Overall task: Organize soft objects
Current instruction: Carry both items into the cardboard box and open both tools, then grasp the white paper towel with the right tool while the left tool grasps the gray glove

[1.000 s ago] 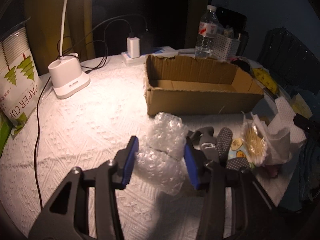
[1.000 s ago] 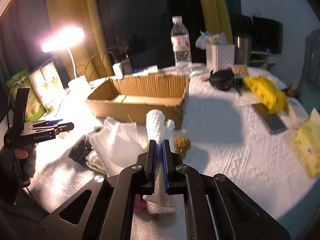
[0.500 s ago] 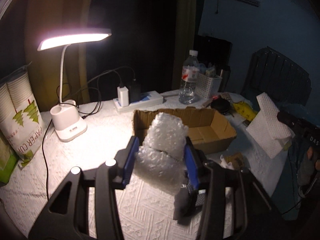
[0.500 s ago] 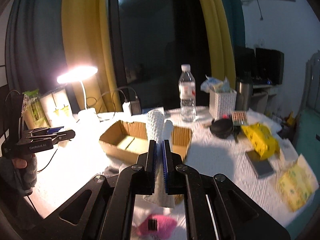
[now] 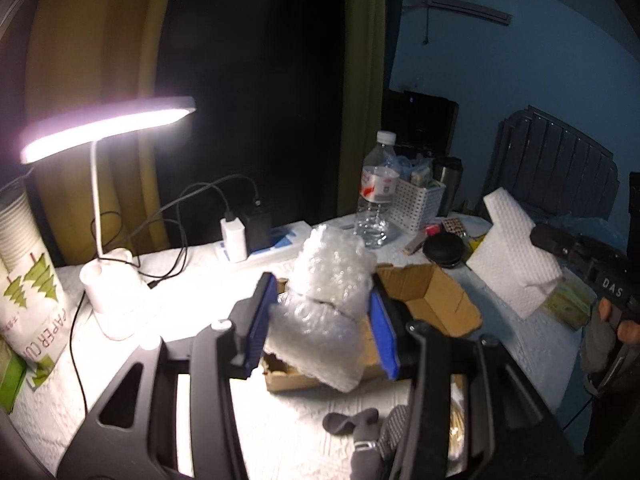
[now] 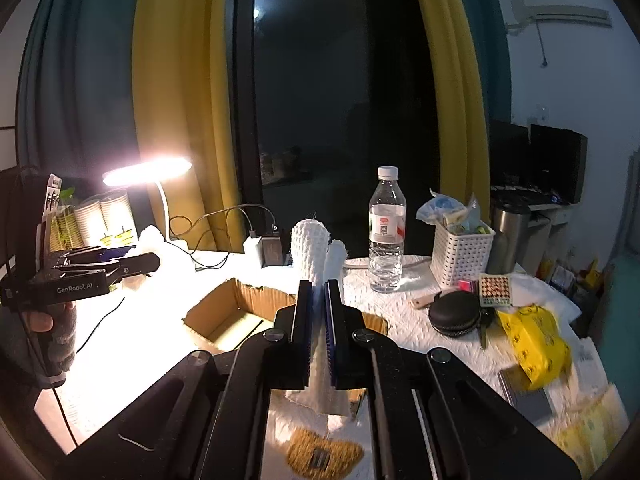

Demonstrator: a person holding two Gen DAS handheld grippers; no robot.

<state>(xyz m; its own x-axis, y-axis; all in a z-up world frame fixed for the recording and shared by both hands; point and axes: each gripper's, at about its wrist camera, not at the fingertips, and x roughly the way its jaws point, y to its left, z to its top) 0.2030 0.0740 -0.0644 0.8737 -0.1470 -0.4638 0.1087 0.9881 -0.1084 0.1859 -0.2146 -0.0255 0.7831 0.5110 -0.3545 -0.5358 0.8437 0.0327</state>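
My left gripper (image 5: pixel 320 320) is shut on a crumpled wad of clear bubble wrap (image 5: pixel 324 300) and holds it in the air over the near edge of an open cardboard box (image 5: pixel 436 300). My right gripper (image 6: pixel 318 312) is shut on a white foam net sleeve (image 6: pixel 312 248), held upright above the same box (image 6: pixel 232 312). In the left wrist view the foam sleeve (image 5: pixel 516 256) and right gripper (image 5: pixel 588 260) show at the right. In the right wrist view the left gripper (image 6: pixel 120 258) shows at the left. A grey sock (image 5: pixel 360 428) lies on the cloth below.
A lit desk lamp (image 5: pixel 108 128) stands at the left with a paper cup pack (image 5: pixel 28 280). A power strip with chargers (image 5: pixel 248 236), water bottle (image 6: pixel 386 232), white basket (image 6: pixel 460 252), black case (image 6: pixel 454 316), yellow packet (image 6: pixel 536 340) and brown scourer (image 6: pixel 320 456) are on the table.
Both grippers have risen and tilted up from the table, carrying the bubble wrap and the foam sleeve; the box now lies below and just beyond them.
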